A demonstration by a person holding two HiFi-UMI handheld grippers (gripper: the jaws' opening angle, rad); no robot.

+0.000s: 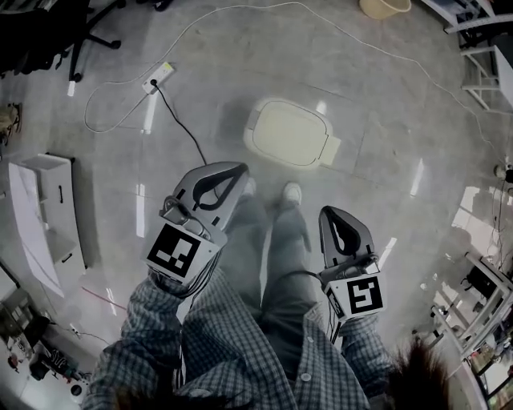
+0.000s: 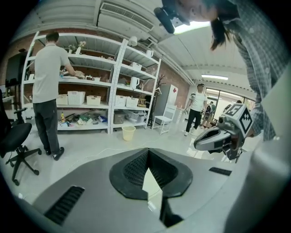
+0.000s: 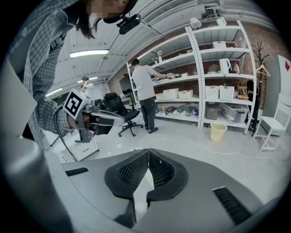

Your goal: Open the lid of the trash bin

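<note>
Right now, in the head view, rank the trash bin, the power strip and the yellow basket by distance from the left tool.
1. Trash bin, just ahead and right of the left tool.
2. Power strip, ahead, to the left.
3. Yellow basket, far ahead, at right.

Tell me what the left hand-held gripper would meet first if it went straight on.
Nothing near. The left hand-held gripper points level across the room, above the trash bin on the floor. The way looks free until the white shelves beside the yellow bucket, though depth is unclear.

bucket [image 1: 385,6]: cut by top edge | trash bin [image 1: 290,132]: body perhaps hidden from above
</note>
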